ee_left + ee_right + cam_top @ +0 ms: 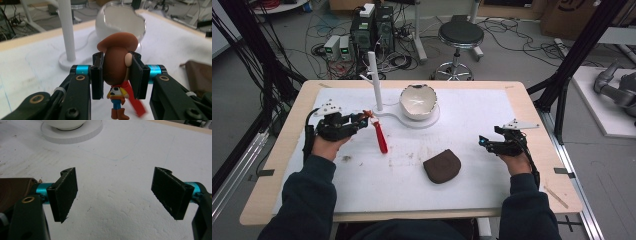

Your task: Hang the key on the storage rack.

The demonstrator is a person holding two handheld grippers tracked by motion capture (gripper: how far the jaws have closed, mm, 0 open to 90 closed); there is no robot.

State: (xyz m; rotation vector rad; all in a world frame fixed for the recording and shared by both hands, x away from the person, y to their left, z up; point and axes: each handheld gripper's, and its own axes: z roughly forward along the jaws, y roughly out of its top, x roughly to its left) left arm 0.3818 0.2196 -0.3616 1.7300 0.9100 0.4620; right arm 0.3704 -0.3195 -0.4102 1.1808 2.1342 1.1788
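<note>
In the left gripper view, the left gripper point(116, 76) has its fingers point(97, 76) closed on the head of a small cowboy figurine point(116, 65) with a brown hat, a yellow shirt, blue trousers and a red strip hanging beside it. The figurine hangs upright between the pads, its boots at the bottom centre of the frame, above the white desk point(32, 75). In the high view the figurine point(377, 132) sits left of centre, at the tip of the left gripper point(362, 120). A white eggshell-shaped bowl point(418, 101) on a white stand with a post point(375, 80) is just behind it, upper centre. A brown pouch point(442, 165) lies below centre. The right gripper point(484, 141), at right, hovers with its fingers point(65, 192) wide apart, holding nothing.
</note>
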